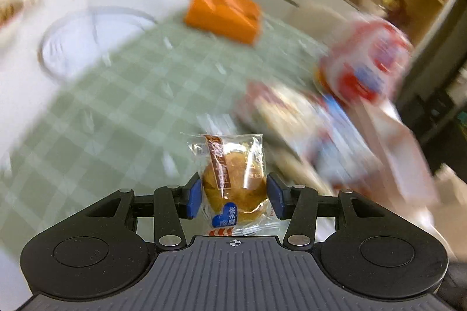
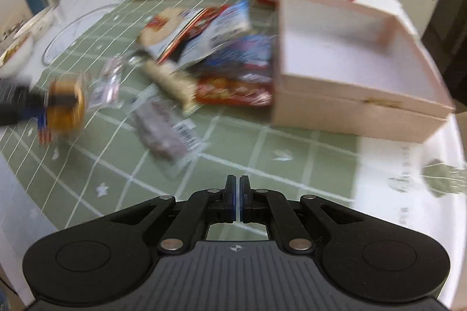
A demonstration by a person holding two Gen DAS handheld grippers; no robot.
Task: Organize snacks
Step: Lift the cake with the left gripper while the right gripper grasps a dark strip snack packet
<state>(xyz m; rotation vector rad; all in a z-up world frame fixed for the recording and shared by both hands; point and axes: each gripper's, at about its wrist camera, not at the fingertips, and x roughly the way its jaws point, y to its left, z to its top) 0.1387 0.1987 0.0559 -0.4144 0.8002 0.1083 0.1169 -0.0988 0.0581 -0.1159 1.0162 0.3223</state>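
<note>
Clamped between the left gripper's [image 1: 234,195] fingers, a wrapped bun [image 1: 233,182] is carried; the right gripper's [image 2: 236,198] fingers are pressed together, empty. Snack packets [image 2: 210,57] remain heaped beside the unfilled white box [image 2: 350,83] on the counter [image 2: 262,153].

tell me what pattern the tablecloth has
Pale green tablecloth with a grid of thin white lines and small white stars; clearest in the right wrist view.

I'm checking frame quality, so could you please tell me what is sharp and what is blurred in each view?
Left wrist view: the wrapped cake and left gripper are sharp, the table and snack bags smeared. Right wrist view: the right gripper is sharp, the snack pile and pink box blurred.
</note>
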